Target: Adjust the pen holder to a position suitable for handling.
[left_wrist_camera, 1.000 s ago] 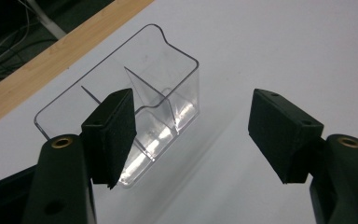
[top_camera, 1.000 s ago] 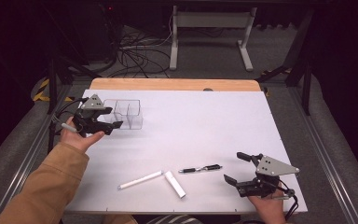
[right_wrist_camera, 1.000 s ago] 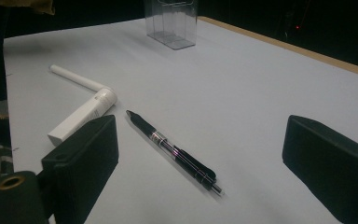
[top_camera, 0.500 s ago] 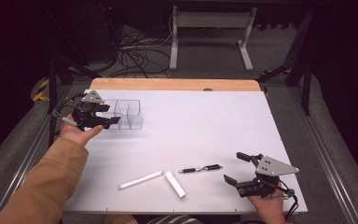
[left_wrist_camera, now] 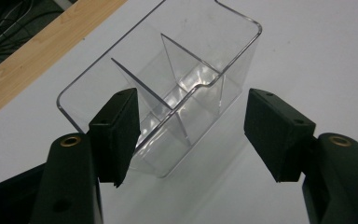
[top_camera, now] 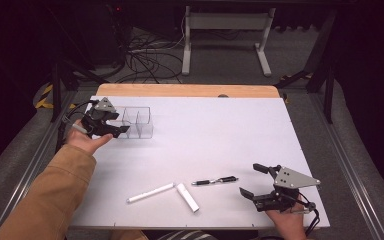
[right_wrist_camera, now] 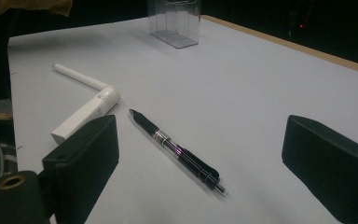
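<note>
A clear plastic organizer with several compartments stands at the table's far left. My left gripper sits at its left end. In the left gripper view the organizer has its near end between the open jaws of my left gripper. The left pad overlaps its corner and the right pad stands apart from it. My right gripper rests open near the front right edge. In the right gripper view a black pen lies on the table ahead of my right gripper, untouched.
Two white markers lie near the front edge, left of the pen. The white table has a wooden strip along its far side. Cables and a metal stand lie on the floor beyond.
My left gripper has shifted a little at the organizer's left end. The right gripper, pen and markers have kept still.
</note>
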Motion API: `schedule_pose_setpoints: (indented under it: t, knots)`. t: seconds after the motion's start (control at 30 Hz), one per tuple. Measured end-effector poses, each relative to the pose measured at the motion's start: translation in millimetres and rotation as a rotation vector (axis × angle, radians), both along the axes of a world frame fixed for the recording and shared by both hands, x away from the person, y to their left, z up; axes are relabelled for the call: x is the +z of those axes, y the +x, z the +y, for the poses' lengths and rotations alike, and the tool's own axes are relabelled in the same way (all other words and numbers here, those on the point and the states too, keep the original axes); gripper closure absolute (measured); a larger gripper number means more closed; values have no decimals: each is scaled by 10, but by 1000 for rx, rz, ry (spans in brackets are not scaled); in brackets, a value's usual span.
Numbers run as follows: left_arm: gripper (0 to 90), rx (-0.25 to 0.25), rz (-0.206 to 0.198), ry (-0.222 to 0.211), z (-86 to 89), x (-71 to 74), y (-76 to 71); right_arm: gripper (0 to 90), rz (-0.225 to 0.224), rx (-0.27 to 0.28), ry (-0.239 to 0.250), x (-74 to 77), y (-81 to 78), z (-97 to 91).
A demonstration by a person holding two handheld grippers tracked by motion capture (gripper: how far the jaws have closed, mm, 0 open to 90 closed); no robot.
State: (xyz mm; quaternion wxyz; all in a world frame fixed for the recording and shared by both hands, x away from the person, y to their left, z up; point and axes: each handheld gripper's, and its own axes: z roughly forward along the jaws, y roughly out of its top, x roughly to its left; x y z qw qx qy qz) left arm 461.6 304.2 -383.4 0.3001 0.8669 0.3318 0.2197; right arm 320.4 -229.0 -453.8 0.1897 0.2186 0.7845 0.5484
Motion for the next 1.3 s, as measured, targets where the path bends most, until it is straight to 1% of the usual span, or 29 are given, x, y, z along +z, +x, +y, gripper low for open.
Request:
schedule_pose_setpoints:
  t: [0.07, 0.17, 0.23, 0.37, 0.43, 0.5, 0.53, 0.57, 0.63, 0.83, 0.93, 1.07, 1.1, 1.13, 1.3]
  knots:
    - [386, -5, 11, -3, 4, 3, 23, 112, 3, 2, 0, -3, 2, 0]
    - [397, -10, 24, 12, 9, 2, 59, 112, 4, 3, -3, -4, 3, 2]
    - [405, -6, 36, 3, 14, -7, 79, 113, 3, 4, -3, -4, 2, 1]
    - [415, -4, 68, 17, 28, -34, 135, 113, 4, 4, -3, -5, 5, -1]
    - [421, -1, 85, 12, 35, -46, 161, 113, 7, 7, -1, -8, 5, 1]
    - [430, 3, 104, 20, 45, -62, 211, 114, 7, 7, -4, -9, 5, 2]
    - [433, 7, 115, 13, 40, -77, 226, 114, 6, 8, -4, -9, 6, 3]
    - [436, 7, 115, 13, 40, -77, 226, 114, 6, 8, -5, -10, 6, 3]
    - [438, 10, 134, 18, 27, -101, 264, 114, 7, 8, -5, -11, 7, 2]
    - [441, 9, 149, 30, -9, -126, 298, 115, 12, 11, 3, -14, 15, -10]
    - [455, 3, 157, 51, -34, -159, 320, 115, 16, 12, 9, -16, 16, -16]
    - [468, 0, 169, 64, -62, -176, 332, 115, 12, 14, 6, -17, 17, -11]
    - [468, 0, 172, 75, -73, -185, 335, 115, 12, 14, 6, -17, 17, -11]
    - [488, 4, 171, 91, -91, -205, 341, 115, 17, 13, 6, -17, 15, -11]
    - [493, -3, 191, 121, -115, -242, 348, 115, 19, 13, 6, -20, 17, -12]
